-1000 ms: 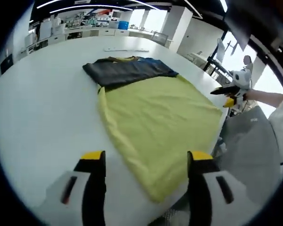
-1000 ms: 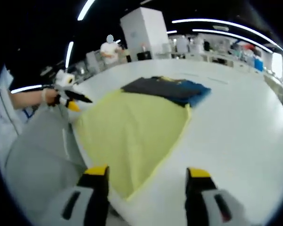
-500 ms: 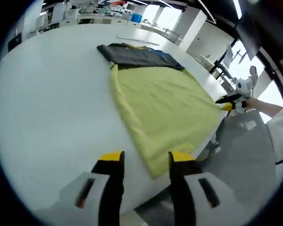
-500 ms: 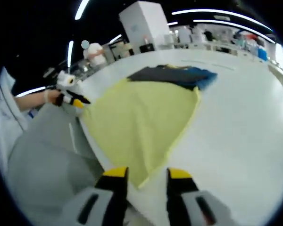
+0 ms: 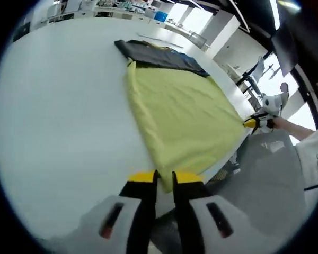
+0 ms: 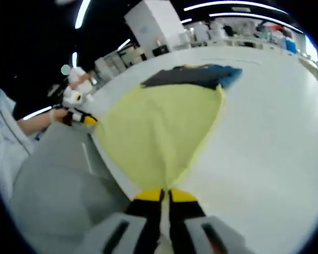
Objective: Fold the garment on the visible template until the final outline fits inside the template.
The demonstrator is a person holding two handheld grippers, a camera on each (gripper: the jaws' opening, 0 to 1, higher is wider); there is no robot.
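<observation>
The garment (image 5: 175,114) is a yellow piece of cloth with a dark grey and blue band (image 5: 159,54) along its far end, lying spread flat on the white surface (image 5: 58,116). In the left gripper view it runs from 12 o'clock down to 6 o'clock, widening toward 3 o'clock, and its near corner sits at the surface's edge between the left tongs (image 5: 158,180), whose jaws stand nearly together on it. In the right gripper view the garment (image 6: 159,127) narrows from its dark far band (image 6: 193,75) at 12 o'clock to a point at 6 o'clock, nipped between the nearly touching jaws of the right tongs (image 6: 164,197).
</observation>
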